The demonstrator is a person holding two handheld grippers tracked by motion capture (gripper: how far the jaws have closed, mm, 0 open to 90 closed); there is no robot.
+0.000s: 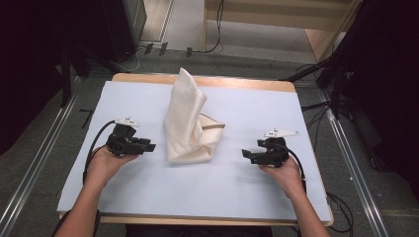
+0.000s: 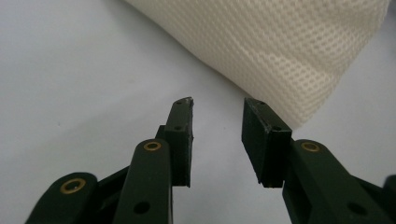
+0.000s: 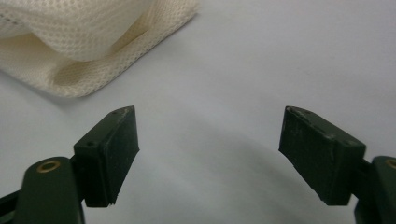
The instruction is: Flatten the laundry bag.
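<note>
A cream mesh cloth [image 1: 190,123] lies crumpled mid-surface [image 1: 197,190], untouched. The left gripper [image 1: 148,147] sits just beside its edge with jaws slightly apart; the right gripper [image 1: 247,154] rests farther off, jaws spread wide, both empty. Any folding or flattening appears not yet begun.

Even, soft light from overhead falls on the pale blue-white sheet covering the wooden desk [image 1: 148,197], which reads bright with no harsh glare, while the room's far left and right corners sink into near black. The high view is soft and slightly grainy, with mild bending toward its edges. The crumpled cream mesh fabric bag [image 1: 188,123] casts only a faint shadow. In both gripper views the black jaws are blurred at the bottom, the mesh weave sharper, and dim shadows lie beneath.
</note>
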